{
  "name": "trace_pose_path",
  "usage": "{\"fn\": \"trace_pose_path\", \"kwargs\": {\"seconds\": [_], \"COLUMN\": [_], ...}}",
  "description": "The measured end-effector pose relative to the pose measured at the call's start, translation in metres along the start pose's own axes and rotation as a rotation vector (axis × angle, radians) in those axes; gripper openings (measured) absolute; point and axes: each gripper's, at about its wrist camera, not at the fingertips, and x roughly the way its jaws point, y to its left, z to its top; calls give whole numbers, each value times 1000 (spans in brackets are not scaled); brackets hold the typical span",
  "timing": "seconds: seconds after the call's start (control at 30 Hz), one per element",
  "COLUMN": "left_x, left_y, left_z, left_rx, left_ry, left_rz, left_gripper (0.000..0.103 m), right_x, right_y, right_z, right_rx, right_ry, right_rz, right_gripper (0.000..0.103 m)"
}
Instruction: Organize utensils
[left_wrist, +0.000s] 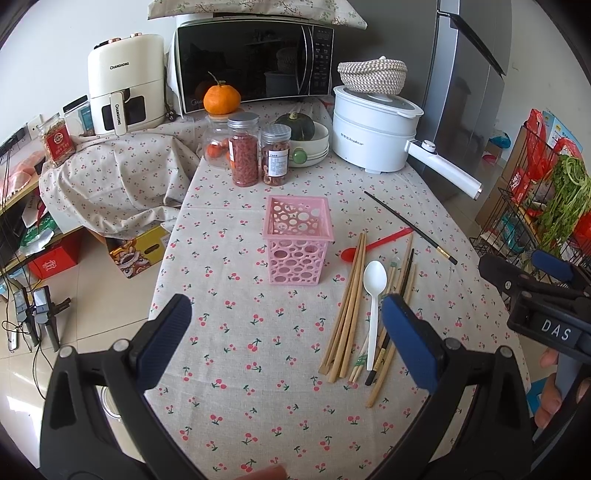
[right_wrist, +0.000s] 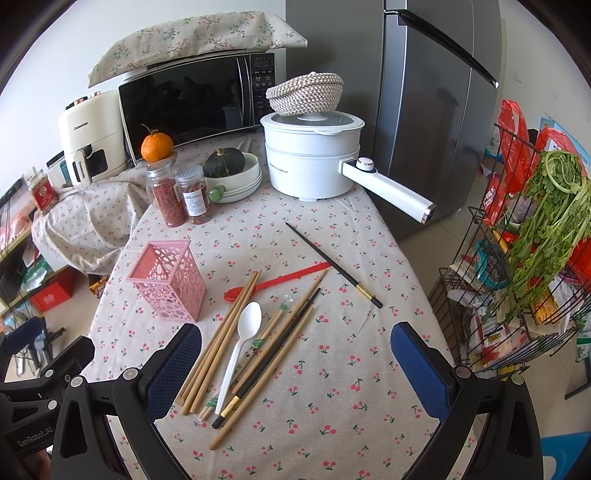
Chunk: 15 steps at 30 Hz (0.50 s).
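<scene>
A pink perforated utensil holder (left_wrist: 297, 242) (right_wrist: 168, 280) stands upright and empty on the cherry-print tablecloth. To its right lie several wooden chopsticks (left_wrist: 347, 306) (right_wrist: 221, 338), a white plastic spoon (left_wrist: 373, 295) (right_wrist: 242, 341), a red spoon (left_wrist: 376, 243) (right_wrist: 280, 282) and a black chopstick (left_wrist: 410, 226) (right_wrist: 332, 264) lying apart. My left gripper (left_wrist: 286, 341) is open and empty above the table, in front of the holder. My right gripper (right_wrist: 295, 363) is open and empty, over the near ends of the utensils; it also shows in the left wrist view (left_wrist: 532, 273).
At the back stand a white electric pot (left_wrist: 373, 129) with a long handle, two spice jars (left_wrist: 258, 153), a bowl with a squash (left_wrist: 306, 138), a microwave (left_wrist: 255, 62) and an air fryer (left_wrist: 123, 83). A wire rack with greens (right_wrist: 535, 258) is right of the table.
</scene>
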Motion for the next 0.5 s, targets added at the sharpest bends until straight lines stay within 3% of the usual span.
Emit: {"fn": "trace_pose_path", "kwargs": {"seconds": [0.5], "left_x": [3], "left_y": [-1], "left_z": [-2], "left_rx": [18], "left_ry": [-1], "left_rz": [-2], "left_gripper": [102], "right_x": [5], "right_y": [-3], "right_z": [1], "right_rx": [-2], "right_ry": [4], "right_rz": [-8], "right_gripper": [103]}}
